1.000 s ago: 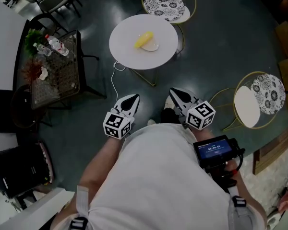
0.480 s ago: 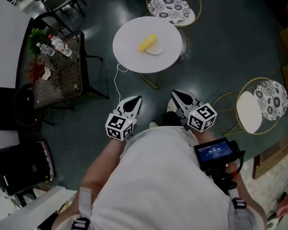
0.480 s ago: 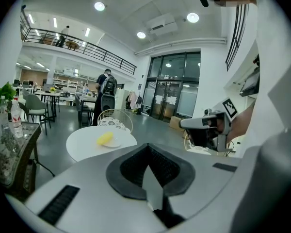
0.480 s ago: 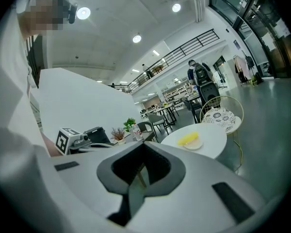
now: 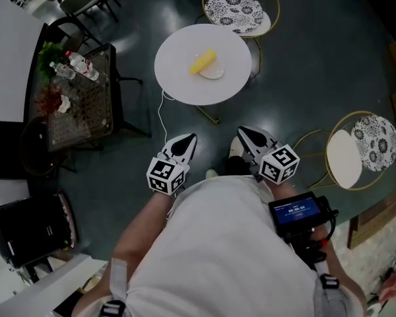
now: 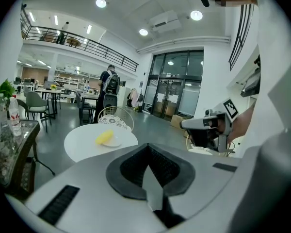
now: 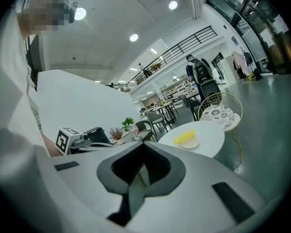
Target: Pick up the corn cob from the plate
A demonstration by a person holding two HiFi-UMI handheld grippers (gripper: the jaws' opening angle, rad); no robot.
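A: What's in the plate (image 5: 215, 73)?
B: A yellow corn cob (image 5: 203, 61), near the round white bench's (image 5: 178, 81) middle.
A: The hand-held grippers?
B: The left hand-held gripper (image 5: 191, 137) and right hand-held gripper (image 5: 240, 131) are closed, empty, over dark floor (image 5: 303, 65) well short of the bench. A cushioned chair (image 5: 236, 8) stands at the bench's far edge.

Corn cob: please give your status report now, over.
Left gripper and right gripper shut, empty, short of the table. Corn cob lies on its plate, untouched. White cable trails across the floor between.

Lobby café, round table (image 5: 178, 81), wire chairs (image 5: 236, 9), mezzanine railing (image 6: 89, 39), glass doors (image 6: 177, 97)
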